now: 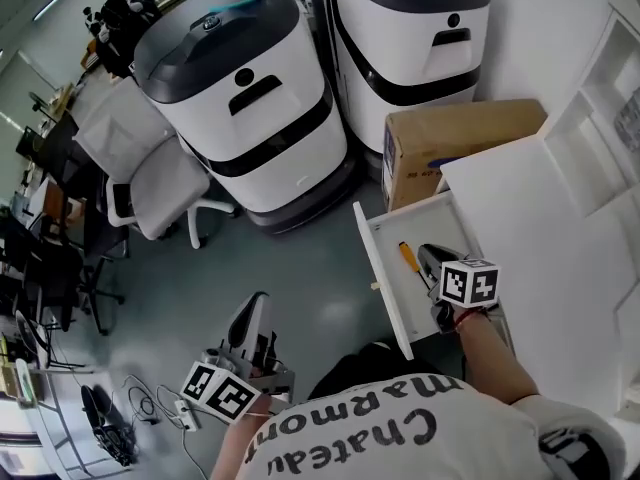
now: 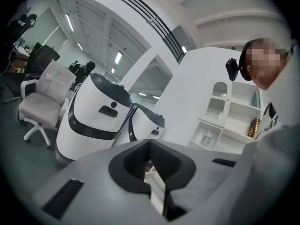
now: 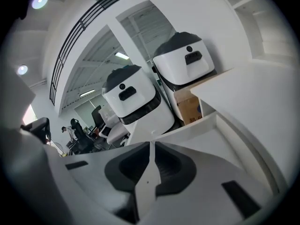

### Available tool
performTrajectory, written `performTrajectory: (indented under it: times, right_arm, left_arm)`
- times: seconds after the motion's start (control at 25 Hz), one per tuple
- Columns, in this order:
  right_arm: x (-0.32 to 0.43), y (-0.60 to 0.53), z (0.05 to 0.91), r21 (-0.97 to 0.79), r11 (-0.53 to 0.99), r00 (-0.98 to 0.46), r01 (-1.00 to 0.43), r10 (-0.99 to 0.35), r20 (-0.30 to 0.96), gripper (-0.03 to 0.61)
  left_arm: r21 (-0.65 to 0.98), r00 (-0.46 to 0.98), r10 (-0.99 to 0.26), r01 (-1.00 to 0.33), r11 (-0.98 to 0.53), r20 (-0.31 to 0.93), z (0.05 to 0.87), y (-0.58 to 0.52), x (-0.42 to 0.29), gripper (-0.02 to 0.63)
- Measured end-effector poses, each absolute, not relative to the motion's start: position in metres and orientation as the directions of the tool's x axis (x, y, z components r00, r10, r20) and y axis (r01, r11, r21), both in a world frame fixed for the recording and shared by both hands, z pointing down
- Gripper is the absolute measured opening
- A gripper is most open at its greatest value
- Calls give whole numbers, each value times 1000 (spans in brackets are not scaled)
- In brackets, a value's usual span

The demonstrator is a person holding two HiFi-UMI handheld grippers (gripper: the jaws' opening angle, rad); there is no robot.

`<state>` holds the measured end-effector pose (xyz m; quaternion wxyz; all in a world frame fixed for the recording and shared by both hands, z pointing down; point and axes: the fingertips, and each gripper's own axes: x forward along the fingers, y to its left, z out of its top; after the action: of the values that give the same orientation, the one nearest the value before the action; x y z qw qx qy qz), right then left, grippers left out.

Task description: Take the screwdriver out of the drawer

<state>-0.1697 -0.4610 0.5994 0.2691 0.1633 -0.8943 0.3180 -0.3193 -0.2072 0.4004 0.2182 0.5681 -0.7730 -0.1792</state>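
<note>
The white drawer [image 1: 385,273] stands pulled out from the white cabinet. A screwdriver [image 1: 407,257] with an orange handle lies inside, near the drawer's front panel. My right gripper [image 1: 426,255] is shut with nothing between its jaws; its tip is down in the drawer, just right of the screwdriver. In the right gripper view the shut jaws [image 3: 151,145] point along the drawer's white inside [image 3: 225,139], and the screwdriver is hidden there. My left gripper [image 1: 256,304] hangs low at the person's left, over the floor, also shut [image 2: 149,143] and empty.
Two white-and-black machines [image 1: 250,98] [image 1: 415,38] stand beyond the drawer. A cardboard box [image 1: 455,143] sits against the cabinet beside them. A white office chair [image 1: 160,183] is at the left. Cables [image 1: 150,408] lie on the floor. White shelves [image 1: 610,88] rise at the right.
</note>
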Motion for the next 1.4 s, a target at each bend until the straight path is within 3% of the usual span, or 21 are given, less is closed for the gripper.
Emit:
performTrajectory:
  times: [0.2, 0.24, 0.28, 0.32, 0.76, 1.4]
  right_arm:
    - [-173, -468, 658, -417, 761, -725, -496, -99, 682, 49]
    - [-174, -469, 669, -420, 758, -714, -499, -85, 695, 99]
    - [-175, -470, 679, -427, 753, -706, -501, -70, 704, 192]
    - [-177, -470, 688, -431, 749, -699, -503, -59, 713, 212]
    - [-184, -483, 780, -304, 788, -568, -536, -70, 820, 210]
    - [-198, -478, 810, -172, 837, -435, -519, -86, 896, 212]
  left_arm:
    - [528, -295, -935, -771, 355, 198, 421, -197, -331, 23]
    - [527, -298, -931, -768, 365, 210, 425, -198, -333, 23]
    - [524, -301, -927, -765, 374, 222, 429, -199, -334, 23]
    - [521, -302, -924, -764, 381, 233, 432, -200, -336, 23]
    - [477, -344, -884, -748, 462, 317, 451, -185, -357, 23]
    - [439, -404, -844, -725, 531, 353, 454, -164, -381, 23]
